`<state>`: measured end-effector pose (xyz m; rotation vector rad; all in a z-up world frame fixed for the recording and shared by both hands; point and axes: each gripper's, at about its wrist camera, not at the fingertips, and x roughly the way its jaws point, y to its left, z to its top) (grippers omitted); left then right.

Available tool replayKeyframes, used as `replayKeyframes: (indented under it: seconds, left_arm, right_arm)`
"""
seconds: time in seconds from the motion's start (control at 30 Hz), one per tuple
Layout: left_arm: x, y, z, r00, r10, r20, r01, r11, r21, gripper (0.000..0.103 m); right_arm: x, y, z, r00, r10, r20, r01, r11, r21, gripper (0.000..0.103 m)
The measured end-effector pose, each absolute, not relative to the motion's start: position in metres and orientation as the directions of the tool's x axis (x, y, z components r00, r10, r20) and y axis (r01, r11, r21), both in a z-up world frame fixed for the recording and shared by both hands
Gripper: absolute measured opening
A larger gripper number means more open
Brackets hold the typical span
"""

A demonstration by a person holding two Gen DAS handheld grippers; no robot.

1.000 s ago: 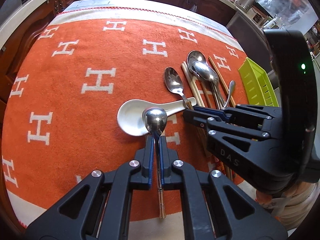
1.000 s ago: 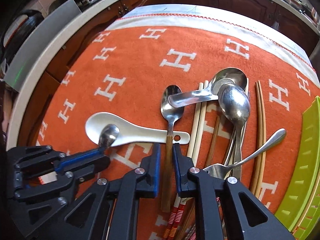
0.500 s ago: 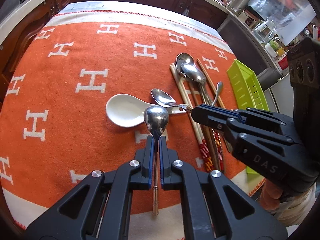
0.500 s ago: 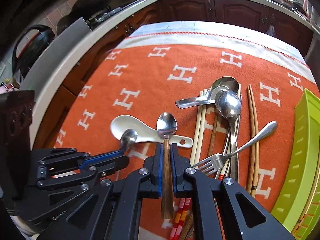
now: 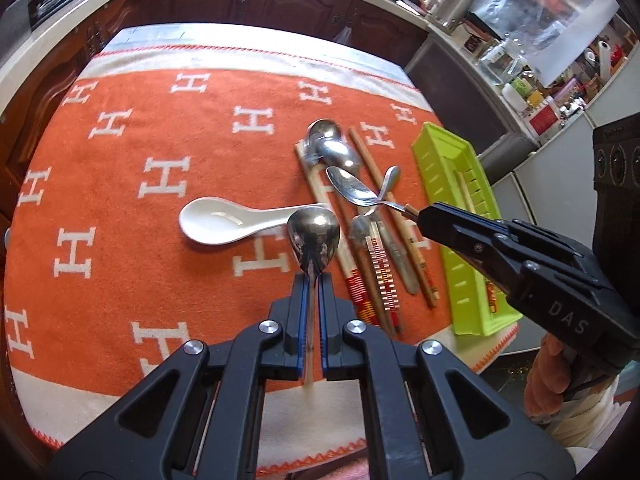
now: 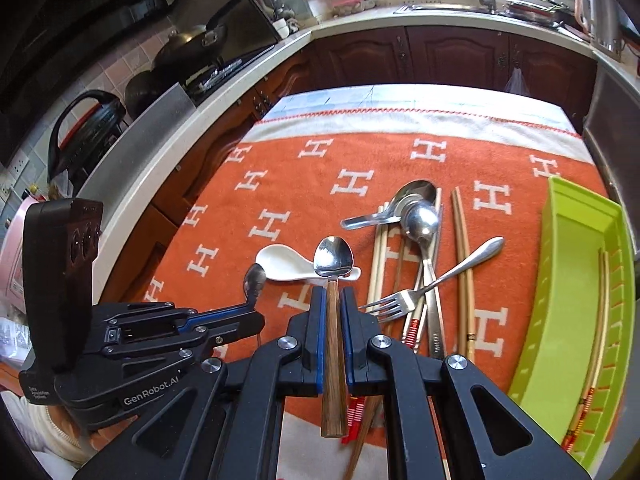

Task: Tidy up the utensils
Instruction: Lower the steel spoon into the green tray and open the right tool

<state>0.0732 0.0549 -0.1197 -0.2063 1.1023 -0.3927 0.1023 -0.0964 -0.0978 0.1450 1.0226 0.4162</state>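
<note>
My left gripper [image 5: 311, 280] is shut on a slim-handled metal spoon [image 5: 314, 236], held above the orange cloth [image 5: 120, 200]. My right gripper [image 6: 332, 300] is shut on a wooden-handled metal spoon [image 6: 333, 258], also lifted; it shows in the left wrist view [image 5: 352, 188] too. A white ceramic spoon [image 5: 216, 226] lies on the cloth. A pile of spoons, a fork [image 6: 394, 304] and chopsticks [image 5: 360, 280] lies to its right. The green tray [image 6: 576, 280] at the right edge holds a pair of chopsticks [image 6: 596, 352].
Kitchen counters and dark wooden cabinets [image 6: 440, 56] surround the table. A stove with a pan [image 6: 188, 44] stands at the far left. The table's near edge lies just under both grippers.
Both grippers have risen and pulled back with their spoons. The right gripper closed on the wooden-handled spoon, lifted it off the cloth and moved right toward the tray.
</note>
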Motion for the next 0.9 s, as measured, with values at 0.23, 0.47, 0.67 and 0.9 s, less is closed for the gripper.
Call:
replayKeyframes:
  seconds: [0.23, 0.47, 0.67, 0.9]
  left_arm:
    - [0.059, 0.012, -0.065, 0.447, -0.462, -0.766, 0.346, 0.879, -0.328, 0.000]
    - [0.062, -0.023, -0.059, 0.430, -0.438, -0.789, 0.369, 0.883, -0.289, 0.000]
    - [0.085, -0.001, -0.108, 0.364, -0.343, -0.866, 0.237, 0.933, -0.270, 0.000]
    - [0.102, 0.019, -0.154, 0.267, -0.371, -0.889, 0.167, 0.927, -0.337, 0.000]
  right_arm:
    - [0.078, -0.145, -0.070, 0.539, 0.365, -0.759, -0.191, 0.931, 0.312, 0.007]
    - [0.056, -0.213, -0.060, 0.607, 0.286, -0.741, -0.063, 0.947, 0.314, 0.007]
    - [0.046, -0.267, -0.073, 0.635, 0.187, -0.750, 0.060, 0.955, 0.289, 0.007]
    - [0.051, -0.295, -0.108, 0.587, 0.123, -0.800, 0.143, 0.957, 0.252, 0.015]
